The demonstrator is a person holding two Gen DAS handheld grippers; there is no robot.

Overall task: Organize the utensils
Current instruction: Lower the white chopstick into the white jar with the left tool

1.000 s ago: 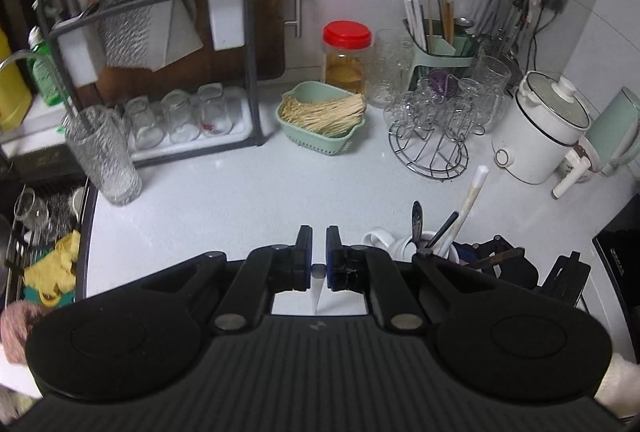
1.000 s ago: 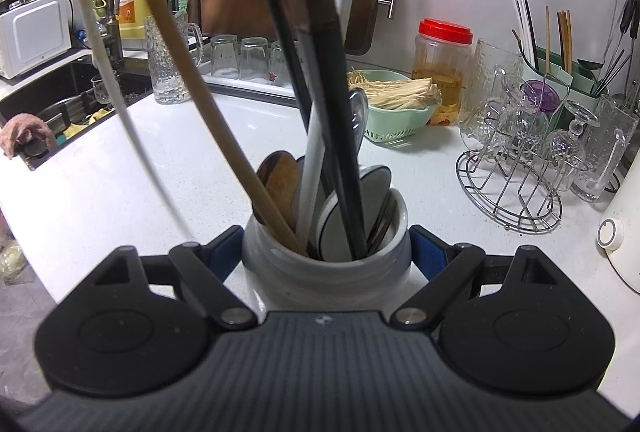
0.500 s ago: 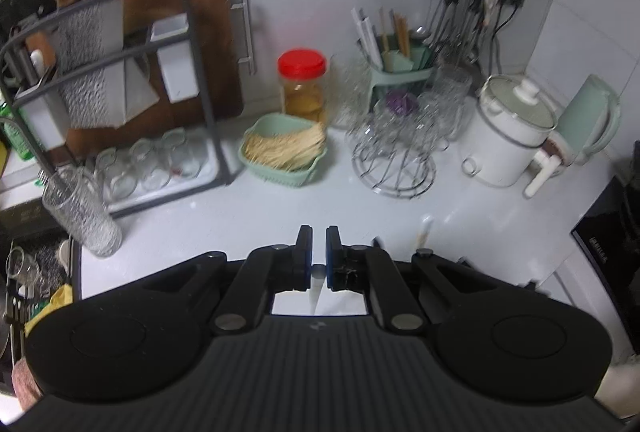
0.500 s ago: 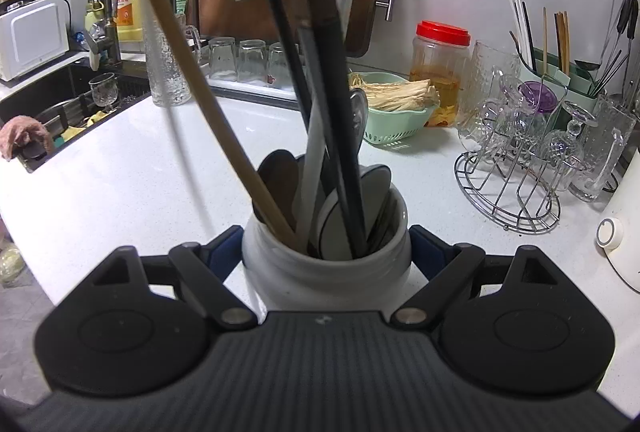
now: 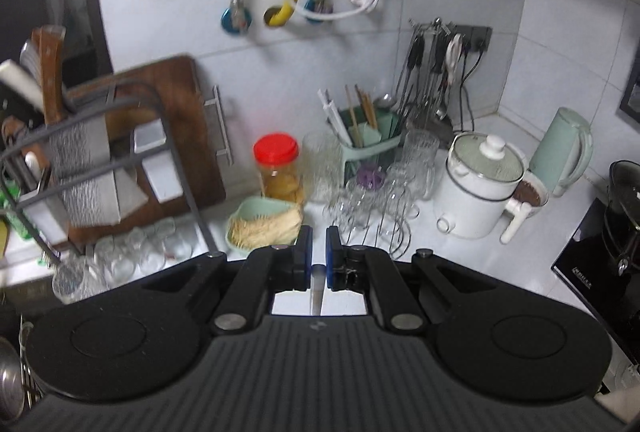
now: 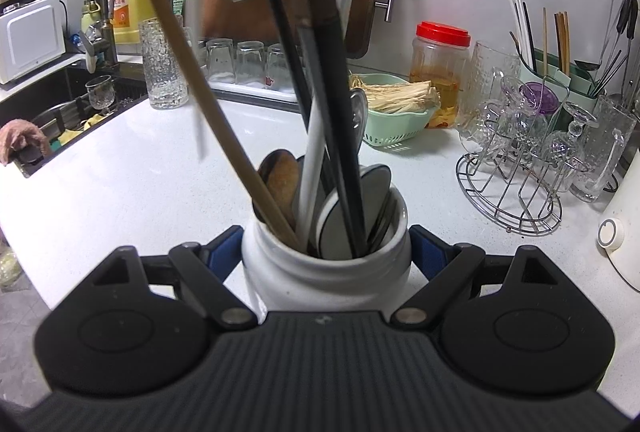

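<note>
1. Nearest the right camera, the right gripper (image 6: 325,256) clamps the white ceramic utensil jar (image 6: 326,272) on the white countertop (image 6: 132,168); a loosened hold could tip the top-heavy jar.
2. Inside the jar, a tan wooden stick (image 6: 200,84), black chopsticks (image 6: 320,80) and metal spoons (image 6: 280,180) lean loosely; a jolt could spill them.
3. The left gripper (image 5: 319,256), jaws nearly closed, pinches a thin pale utensil (image 5: 316,288) that could slip out, being held so narrowly.
4. Farther right, the wire rack of clear glasses (image 6: 516,168) stands before the pale green utensil caddy (image 5: 372,140), a likely destination; a low carry could clip the glass.
</note>
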